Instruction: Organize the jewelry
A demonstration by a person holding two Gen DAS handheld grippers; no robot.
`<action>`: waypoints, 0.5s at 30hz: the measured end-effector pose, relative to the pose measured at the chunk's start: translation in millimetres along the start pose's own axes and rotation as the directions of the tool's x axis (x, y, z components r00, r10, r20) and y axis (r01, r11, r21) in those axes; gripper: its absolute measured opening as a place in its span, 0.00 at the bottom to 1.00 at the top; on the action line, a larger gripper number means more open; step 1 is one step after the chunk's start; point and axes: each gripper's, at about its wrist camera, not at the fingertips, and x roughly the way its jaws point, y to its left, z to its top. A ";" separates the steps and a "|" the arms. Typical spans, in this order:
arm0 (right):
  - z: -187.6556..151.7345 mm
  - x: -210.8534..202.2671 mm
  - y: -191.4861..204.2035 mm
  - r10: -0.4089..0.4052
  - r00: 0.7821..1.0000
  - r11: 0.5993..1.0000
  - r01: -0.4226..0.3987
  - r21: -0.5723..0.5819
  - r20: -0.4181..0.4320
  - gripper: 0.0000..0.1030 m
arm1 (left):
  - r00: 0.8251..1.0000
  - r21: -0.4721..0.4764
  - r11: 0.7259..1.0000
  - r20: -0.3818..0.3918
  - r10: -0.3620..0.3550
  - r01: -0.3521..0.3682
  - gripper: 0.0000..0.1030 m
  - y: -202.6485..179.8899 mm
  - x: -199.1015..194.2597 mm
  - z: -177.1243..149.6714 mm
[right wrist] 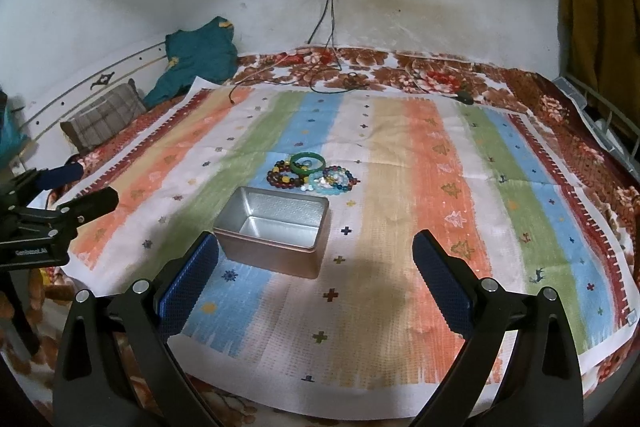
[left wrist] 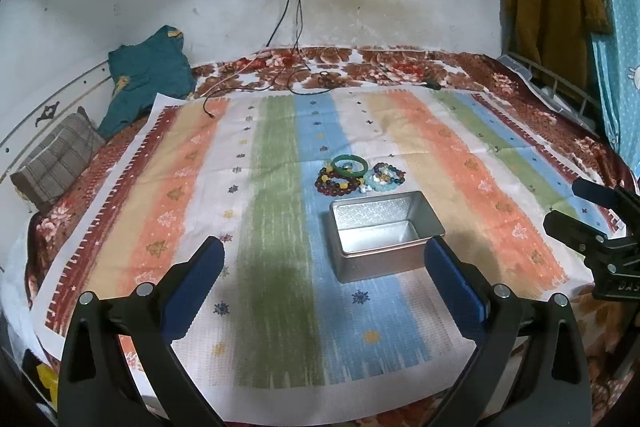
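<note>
The bracelets [right wrist: 310, 173] lie heaped on the bed's striped cloth [right wrist: 420, 187] just beyond the open tin box [right wrist: 276, 227], ahead-left of the empty, spread right gripper [right wrist: 316, 267] and ahead-right of the equally spread left gripper [left wrist: 324, 271].

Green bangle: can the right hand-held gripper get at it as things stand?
Probably yes. The right hand-held gripper is open and empty, and the green bangle lies exposed on top of the bead bracelets. Only the open tin box sits between them, so it would need to pass over or around it.
</note>
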 end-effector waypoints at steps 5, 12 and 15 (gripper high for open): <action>1.8 1.1 -0.7 -0.008 1.000 1.000 0.008 0.007 -0.008 0.96 | 1.000 -0.001 1.000 -0.007 0.010 -0.010 0.95 0.7 -0.4 -0.4; 0.7 4.6 -1.7 -0.005 1.000 1.000 0.005 0.015 -0.014 0.96 | 1.000 -0.013 1.000 -0.010 0.013 -0.014 0.95 2.2 -1.9 -2.1; 1.1 5.7 -4.5 -0.003 1.000 1.000 0.003 0.027 -0.017 0.96 | 1.000 -0.010 1.000 -0.001 0.021 -0.021 0.95 2.9 -3.2 -2.9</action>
